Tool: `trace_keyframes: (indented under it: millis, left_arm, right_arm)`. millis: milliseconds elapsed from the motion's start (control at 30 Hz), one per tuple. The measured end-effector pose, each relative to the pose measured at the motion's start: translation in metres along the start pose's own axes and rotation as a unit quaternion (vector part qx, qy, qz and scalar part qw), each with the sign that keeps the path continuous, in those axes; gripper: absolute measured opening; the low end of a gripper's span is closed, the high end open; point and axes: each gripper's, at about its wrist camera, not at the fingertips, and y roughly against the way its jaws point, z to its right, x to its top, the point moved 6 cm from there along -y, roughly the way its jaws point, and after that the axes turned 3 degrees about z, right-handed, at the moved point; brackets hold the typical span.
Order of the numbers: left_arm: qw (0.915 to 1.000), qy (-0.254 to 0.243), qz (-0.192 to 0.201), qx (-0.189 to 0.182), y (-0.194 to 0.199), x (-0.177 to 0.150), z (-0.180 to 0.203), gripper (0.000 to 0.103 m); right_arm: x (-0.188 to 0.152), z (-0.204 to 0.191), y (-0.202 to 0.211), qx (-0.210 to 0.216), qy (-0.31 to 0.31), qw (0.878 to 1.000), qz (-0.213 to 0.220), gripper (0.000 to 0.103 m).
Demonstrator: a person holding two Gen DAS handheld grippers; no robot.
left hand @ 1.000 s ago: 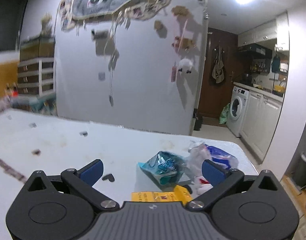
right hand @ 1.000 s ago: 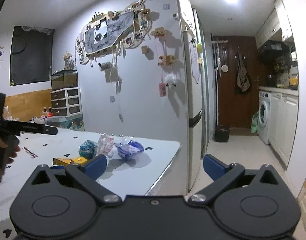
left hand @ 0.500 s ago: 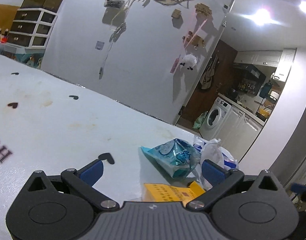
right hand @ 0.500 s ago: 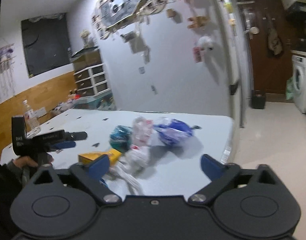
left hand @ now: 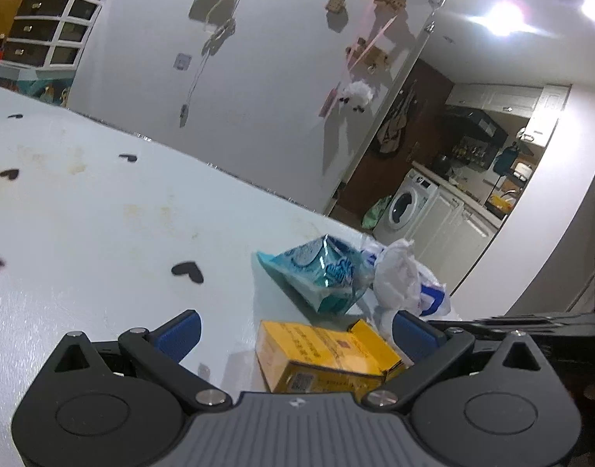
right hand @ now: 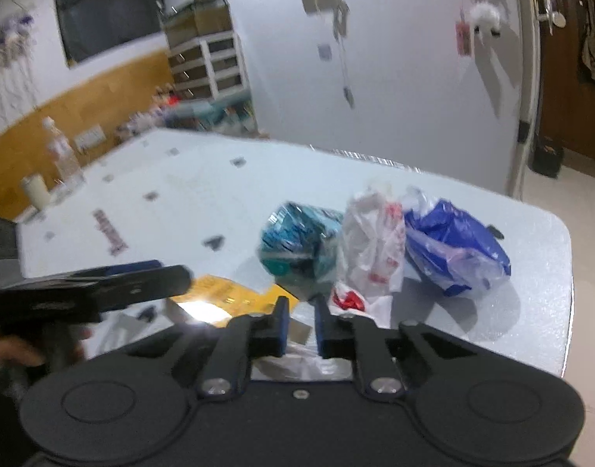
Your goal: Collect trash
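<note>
Left wrist view: the left gripper [left hand: 295, 329] is held wide open around a stiff, light yellow box [left hand: 324, 354] on the table [left hand: 102, 214].

Right wrist view: the right gripper [right hand: 299, 321] is seen closed and empty before soft, crumpled bags [right hand: 369, 253], probably best pinched at a fold.

The left gripper [left hand: 293, 330] has a matte black plastic body with two round raised discs, a ribbed grey centre plate carrying a small white mark, and silver screws at the linkage pivots. Its fingers [left hand: 179, 329] wear blue pads. The right gripper [right hand: 299, 325] is built alike: black shell, twin discs, silver pivot screws, blue-edged fingers [right hand: 280, 325].
</note>
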Motion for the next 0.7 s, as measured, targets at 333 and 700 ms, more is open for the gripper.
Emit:
trace_keyframes:
  millis: [333, 700]
  left_arm:
    - [0.9992, -0.027, -0.028, 0.0, 0.009, -0.007, 0.008, 0.103]
    - [0.9944, -0.079, -0.03, 0.063, 0.016, -0.008, 0.012, 0.103]
  right_arm:
    - [0.001, -0.016, -0.033, 0.059, -0.025, 0.996, -0.058, 0.002]
    - [-0.002, -0.037, -0.032, 0.094, -0.026, 0.993, -0.063, 0.002]
